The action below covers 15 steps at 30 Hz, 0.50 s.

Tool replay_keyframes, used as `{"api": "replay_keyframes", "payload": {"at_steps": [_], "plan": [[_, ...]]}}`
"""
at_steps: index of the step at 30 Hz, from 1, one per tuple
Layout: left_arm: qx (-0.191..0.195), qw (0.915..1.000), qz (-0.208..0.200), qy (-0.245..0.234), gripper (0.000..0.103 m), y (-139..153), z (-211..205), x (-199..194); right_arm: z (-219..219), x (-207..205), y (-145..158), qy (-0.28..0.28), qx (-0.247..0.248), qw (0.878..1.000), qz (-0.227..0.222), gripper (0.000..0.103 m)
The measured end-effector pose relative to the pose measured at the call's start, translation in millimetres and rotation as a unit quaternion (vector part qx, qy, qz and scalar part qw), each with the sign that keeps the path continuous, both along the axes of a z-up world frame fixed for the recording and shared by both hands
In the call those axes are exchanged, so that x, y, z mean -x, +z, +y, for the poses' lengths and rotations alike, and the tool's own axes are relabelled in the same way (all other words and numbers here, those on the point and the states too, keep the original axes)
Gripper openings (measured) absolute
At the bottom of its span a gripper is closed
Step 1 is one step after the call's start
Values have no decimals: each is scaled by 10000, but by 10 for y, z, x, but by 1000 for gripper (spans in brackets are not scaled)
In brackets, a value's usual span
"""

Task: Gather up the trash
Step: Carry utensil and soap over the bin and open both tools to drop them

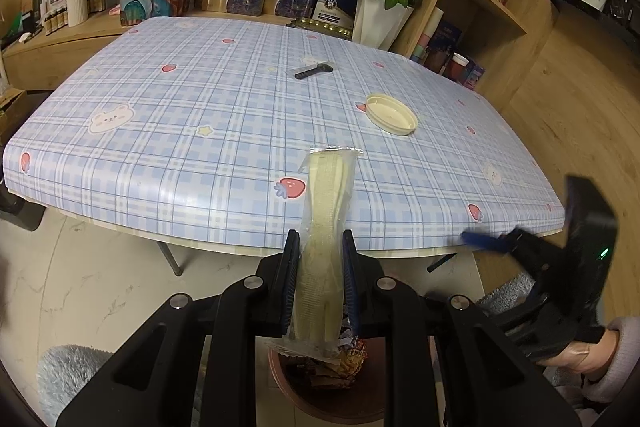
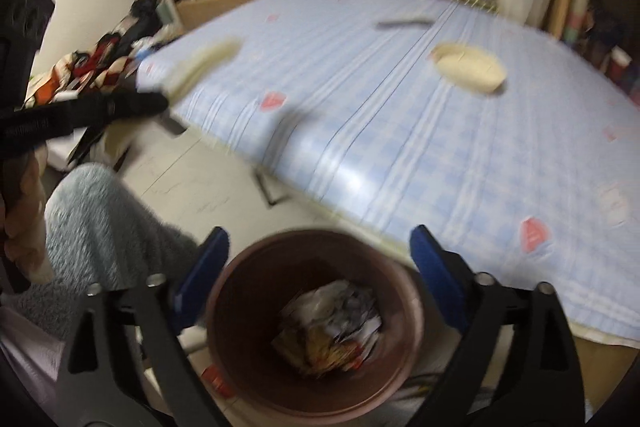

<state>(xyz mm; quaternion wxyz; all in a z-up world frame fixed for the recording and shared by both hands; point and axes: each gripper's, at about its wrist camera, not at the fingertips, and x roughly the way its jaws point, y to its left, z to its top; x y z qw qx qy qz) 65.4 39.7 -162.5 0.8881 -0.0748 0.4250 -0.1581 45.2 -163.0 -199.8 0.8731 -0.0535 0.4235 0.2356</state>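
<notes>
Above the brown bin, the left gripper clamps a long wrapper pointing tableward; right gripper gapes wide.

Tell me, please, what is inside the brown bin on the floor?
The brown bin holds crumpled wrappers, white, grey and yellow-red, lying on the bottom. The right-wrist picture is blurred, so single pieces cannot be told apart, and anything beneath them is covered.

Quick tally: one brown trash bin with crumpled wrappers in it, too jumbled to count. One cream lid, one black packaged tool, one cream strip in clear wrap. Two grippers: left gripper, right gripper.
</notes>
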Motion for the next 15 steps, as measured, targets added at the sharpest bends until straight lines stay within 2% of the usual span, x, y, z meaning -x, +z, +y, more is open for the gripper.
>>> {"api": "replay_keyframes", "payload": {"at_steps": [2,7,15], "plan": [[-1,10000,33,-53,20,-25,-29,14,-64,5,91,-204,51,9993,-306,97],[-62,9995,179,-258,20,-131,-145,68,-237,80,254,-716,183,9914,-1077,97],[-256,9963,388,-719,20,-350,-426,202,-449,221,296,-1101,347,9793,-1664,97]]}}
